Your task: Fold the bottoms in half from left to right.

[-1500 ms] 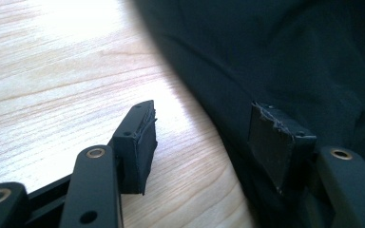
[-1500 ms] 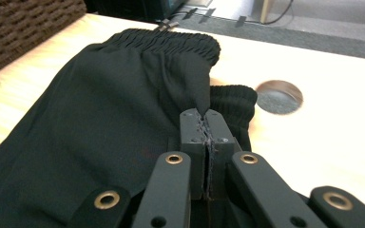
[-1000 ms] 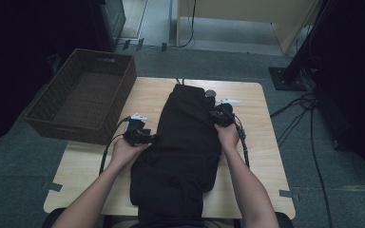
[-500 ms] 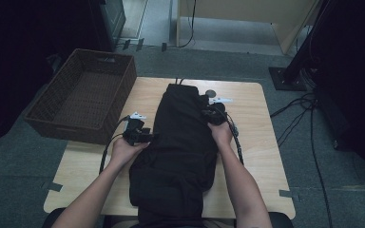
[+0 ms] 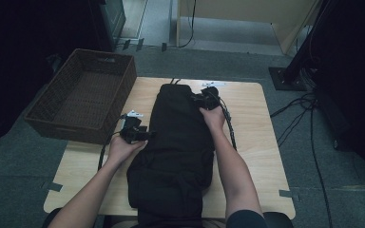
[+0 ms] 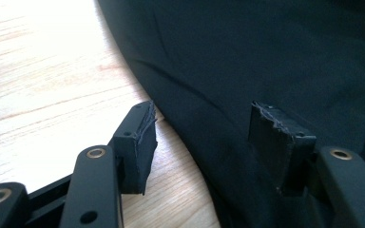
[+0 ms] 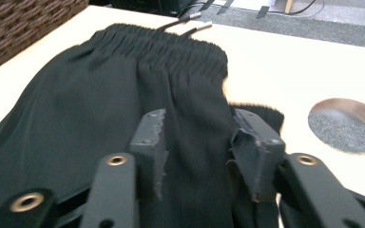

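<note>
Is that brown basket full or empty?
Empty. The high view looks into the basket and shows only its bare woven bottom; the black trousers lie on the table.

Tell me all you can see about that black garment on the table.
The black garment looks like soft matte trousers, laid lengthwise down the middle of the wooden table. Its gathered elastic waistband lies at the far end, with two metal-tipped drawcords spilling past it. The near end hangs over the person's edge. The left gripper straddles its side edge, jaws open; the right gripper brackets a fold near the waistband.
</note>
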`<state>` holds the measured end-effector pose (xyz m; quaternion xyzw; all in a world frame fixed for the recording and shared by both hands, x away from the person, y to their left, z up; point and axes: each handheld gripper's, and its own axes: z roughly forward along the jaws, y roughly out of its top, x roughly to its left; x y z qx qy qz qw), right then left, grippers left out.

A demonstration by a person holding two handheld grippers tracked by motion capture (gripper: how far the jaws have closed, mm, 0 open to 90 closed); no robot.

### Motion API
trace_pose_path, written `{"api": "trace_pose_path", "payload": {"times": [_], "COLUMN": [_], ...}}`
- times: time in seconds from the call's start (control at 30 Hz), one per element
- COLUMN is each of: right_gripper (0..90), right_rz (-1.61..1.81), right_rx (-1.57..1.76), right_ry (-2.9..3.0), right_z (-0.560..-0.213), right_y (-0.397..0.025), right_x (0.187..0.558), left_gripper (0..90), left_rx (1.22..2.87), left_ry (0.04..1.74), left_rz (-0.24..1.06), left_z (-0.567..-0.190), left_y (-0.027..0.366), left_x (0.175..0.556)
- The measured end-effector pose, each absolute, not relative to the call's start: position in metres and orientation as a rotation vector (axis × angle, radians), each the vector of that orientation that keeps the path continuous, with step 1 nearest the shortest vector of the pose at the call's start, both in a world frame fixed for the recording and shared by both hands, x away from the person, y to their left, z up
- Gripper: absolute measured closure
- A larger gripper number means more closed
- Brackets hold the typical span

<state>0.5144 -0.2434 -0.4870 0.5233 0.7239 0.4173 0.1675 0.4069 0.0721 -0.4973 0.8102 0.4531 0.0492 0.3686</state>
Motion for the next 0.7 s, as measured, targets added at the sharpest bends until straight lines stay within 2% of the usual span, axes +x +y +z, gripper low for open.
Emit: {"api": "trace_pose_path", "payload": {"times": [0.07, 0.3, 0.37, 0.4, 0.5, 0.57, 0.7], "right_gripper": [49.8, 49.3, 54.2, 59.6, 84.2, 87.7, 88.3], "right_rz": [1.164, 1.063, 1.053, 1.042, 1.018, 0.978, 1.044], "right_rx": [1.481, 1.480, 1.463, 1.458, 1.427, 1.421, 1.454], "right_ry": [2.067, 2.117, 2.092, 2.086, 2.091, 2.116, 2.107], "right_z": [-0.488, -0.507, -0.510, -0.511, -0.509, -0.505, -0.489], "right_y": [-0.233, -0.209, -0.207, -0.207, -0.205, -0.203, -0.205], "right_x": [0.532, 0.548, 0.546, 0.545, 0.542, 0.541, 0.537], "left_gripper": [42.7, 42.8, 42.8, 42.8, 42.9, 42.9, 43.1], "left_rx": [2.071, 2.071, 2.068, 2.063, 2.066, 2.074, 2.073], "left_ry": [1.171, 1.184, 1.189, 1.191, 1.188, 1.183, 1.188], "left_rz": [0.129, 0.110, 0.114, 0.108, 0.110, 0.114, 0.115], "left_z": [-0.499, -0.500, -0.500, -0.500, -0.501, -0.502, -0.502], "left_y": [0.075, 0.079, 0.080, 0.080, 0.078, 0.077, 0.076], "left_x": [0.408, 0.410, 0.411, 0.411, 0.410, 0.410, 0.409]}}
